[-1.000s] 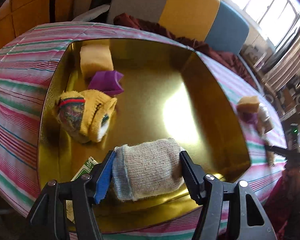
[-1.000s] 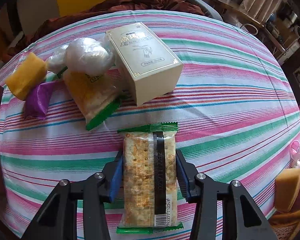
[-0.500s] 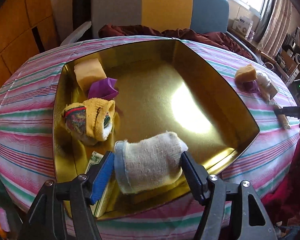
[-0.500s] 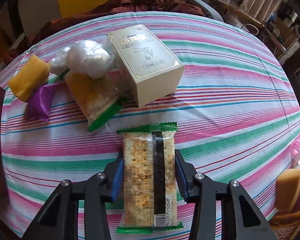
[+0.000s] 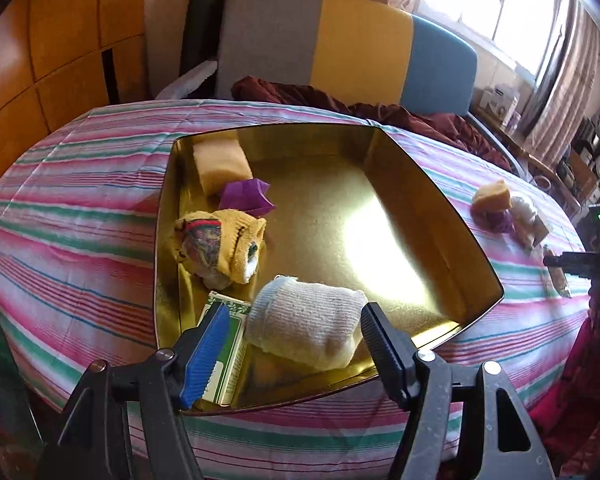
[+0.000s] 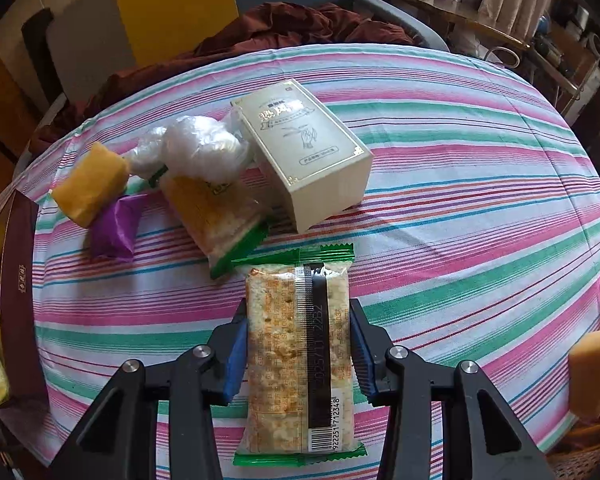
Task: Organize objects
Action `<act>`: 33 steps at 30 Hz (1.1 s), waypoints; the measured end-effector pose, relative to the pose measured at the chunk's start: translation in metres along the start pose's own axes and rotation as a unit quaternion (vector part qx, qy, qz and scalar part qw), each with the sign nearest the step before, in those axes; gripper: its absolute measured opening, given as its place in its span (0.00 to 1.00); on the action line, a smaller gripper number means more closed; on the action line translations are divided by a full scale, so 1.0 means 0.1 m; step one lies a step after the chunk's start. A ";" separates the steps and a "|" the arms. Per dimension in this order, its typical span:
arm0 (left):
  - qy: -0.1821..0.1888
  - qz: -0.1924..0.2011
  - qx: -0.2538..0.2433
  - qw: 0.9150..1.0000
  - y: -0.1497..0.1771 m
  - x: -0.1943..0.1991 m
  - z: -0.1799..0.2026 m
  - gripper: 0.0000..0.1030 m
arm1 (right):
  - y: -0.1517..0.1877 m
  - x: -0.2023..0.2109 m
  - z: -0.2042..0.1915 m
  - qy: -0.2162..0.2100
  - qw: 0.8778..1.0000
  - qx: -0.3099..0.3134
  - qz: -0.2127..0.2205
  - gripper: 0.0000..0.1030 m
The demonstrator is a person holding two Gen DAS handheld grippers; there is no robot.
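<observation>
A rolled grey sock lies in the near corner of the gold tray, resting partly on a green box. My left gripper hovers just above and behind it, open, with both pads clear of the sock. Further in sit a yellow sock bundle, a purple wrapper and a yellow sponge. My right gripper is shut on a green-edged cracker packet over the striped cloth, pads pressing its long sides.
Beyond the held packet lie a second cracker packet, a cream box, a crumpled plastic bag, a sponge and a purple wrapper. The tray's dark outer wall is at the left. Another sponge sits at the right edge.
My left gripper let go of the grey sock, widened, and drew back and up; the sock now rests in the tray. The right gripper kept its grip on the packet and barely moved.
</observation>
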State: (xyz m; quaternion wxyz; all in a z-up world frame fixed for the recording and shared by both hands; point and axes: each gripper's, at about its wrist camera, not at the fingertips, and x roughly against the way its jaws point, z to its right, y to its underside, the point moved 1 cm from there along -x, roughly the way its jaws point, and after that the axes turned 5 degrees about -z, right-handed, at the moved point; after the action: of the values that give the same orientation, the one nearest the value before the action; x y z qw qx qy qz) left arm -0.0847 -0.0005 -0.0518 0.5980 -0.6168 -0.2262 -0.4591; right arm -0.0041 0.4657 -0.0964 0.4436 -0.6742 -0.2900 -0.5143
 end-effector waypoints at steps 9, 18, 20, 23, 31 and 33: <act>-0.019 0.061 0.048 0.997 -0.01 0.27 -0.35 0.67 | 0.22 0.70 -0.88 -0.088 0.992 0.068 0.051 0.44; -0.023 0.068 0.088 0.994 0.05 0.31 -0.60 0.67 | 0.35 0.86 -3.01 -0.210 0.953 0.215 0.046 0.44; -0.023 0.069 0.093 0.993 0.06 0.30 -0.62 0.67 | 0.36 0.72 -3.42 -0.218 0.950 0.223 0.030 0.44; -0.020 0.069 0.094 0.993 0.08 0.29 -0.63 0.67 | 0.35 0.45 -3.87 -0.210 0.954 0.213 0.013 0.44; -0.015 0.059 0.103 0.993 0.11 0.23 -0.67 0.67 | 0.60 -0.06 -4.45 -0.236 0.945 0.216 -0.075 0.48; -0.017 0.060 0.104 0.993 0.11 0.22 -0.67 0.67 | 0.65 -0.06 -4.41 -0.240 0.943 0.218 -0.076 0.49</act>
State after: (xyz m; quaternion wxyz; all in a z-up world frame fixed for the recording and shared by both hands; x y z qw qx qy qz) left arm -0.0847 -0.0718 -0.0483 0.6814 -0.5713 -0.2459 -0.3859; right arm -0.1436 0.0422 -0.0871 0.4567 -0.6406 -0.5428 -0.2940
